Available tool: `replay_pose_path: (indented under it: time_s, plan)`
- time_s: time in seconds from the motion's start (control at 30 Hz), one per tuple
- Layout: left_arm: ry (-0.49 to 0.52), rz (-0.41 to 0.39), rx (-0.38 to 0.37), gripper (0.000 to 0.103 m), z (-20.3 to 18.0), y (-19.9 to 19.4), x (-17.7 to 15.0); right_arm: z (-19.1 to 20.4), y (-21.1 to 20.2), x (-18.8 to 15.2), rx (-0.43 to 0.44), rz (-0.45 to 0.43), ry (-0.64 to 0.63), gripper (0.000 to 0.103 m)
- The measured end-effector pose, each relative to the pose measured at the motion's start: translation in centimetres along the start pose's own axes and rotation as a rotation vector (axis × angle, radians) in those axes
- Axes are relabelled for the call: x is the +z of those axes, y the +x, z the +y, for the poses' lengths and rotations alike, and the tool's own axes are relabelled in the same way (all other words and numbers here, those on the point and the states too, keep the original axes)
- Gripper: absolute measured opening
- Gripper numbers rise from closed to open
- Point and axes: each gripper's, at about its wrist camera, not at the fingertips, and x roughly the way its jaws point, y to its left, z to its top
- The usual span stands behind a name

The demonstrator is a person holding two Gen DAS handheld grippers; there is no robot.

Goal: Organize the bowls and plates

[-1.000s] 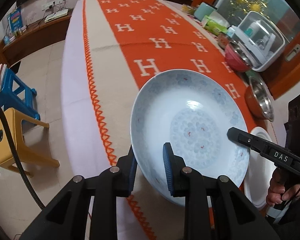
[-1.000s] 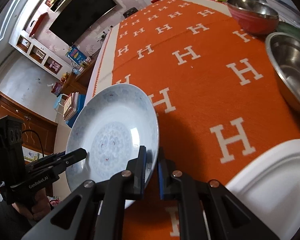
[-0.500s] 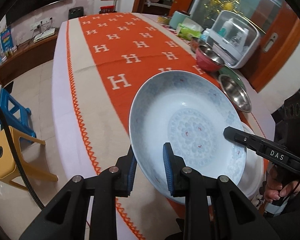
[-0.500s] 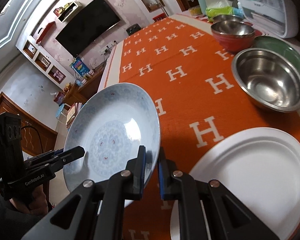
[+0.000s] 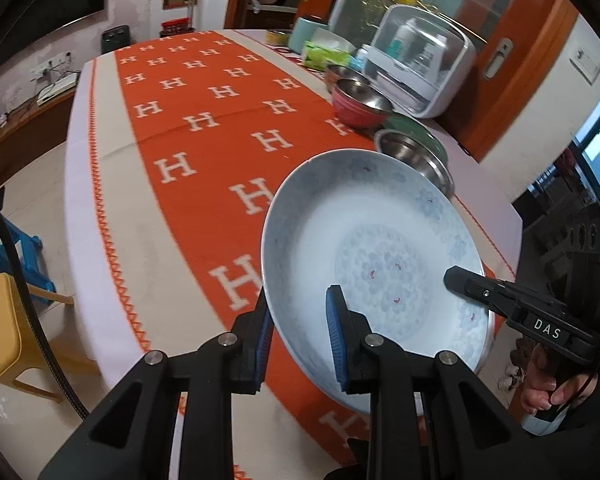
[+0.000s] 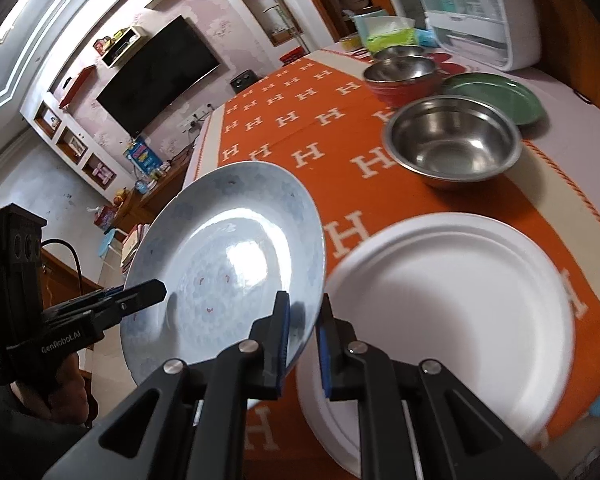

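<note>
Porcelain plate (image 5: 374, 248), glossy, pale blue floral, round, pinched at opposite rims by left gripper (image 5: 300, 334) and right gripper (image 6: 302, 328), nearly closed. Held tilted above white, perhaps paper, plate (image 6: 456, 304) on orange H-patterned tablecloth (image 5: 204, 184).

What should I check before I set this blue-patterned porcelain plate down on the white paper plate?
1. Left gripper clamped on the rim of the blue-patterned porcelain plate: ok.
2. Right gripper clamped on the opposite rim: ok.
3. Plate clear of the orange H-pattern tablecloth: ok, held in the air.
4. White paper plate empty: ok.
5. Steel bowl clear of the paper plate: ok, set apart.
6. Porcelain plate level: not ok, tilted.
</note>
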Motion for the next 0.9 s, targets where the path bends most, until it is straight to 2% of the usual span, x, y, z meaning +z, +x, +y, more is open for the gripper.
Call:
replay_pose_path:
  time_s: [0.33,0.63,0.9]
  plan:
    - [0.061,0.064,-0.056,0.023,-4.7,2.4,-1.0,-3.5,-3.2,-2.6,-0.065,0.004,0.071,0.012]
    - [0.116,0.128,-0.070,0.023,-8.7,5.1,-1.6,-6.8,-4.9,-4.4,-0.116,0.028,0.139,0.013]
    - [0.120,0.191,-0.062,0.023,-10.8,7.7,-2.1,-9.5,-5.3,-5.3,-0.148,0.081,0.170,0.014]
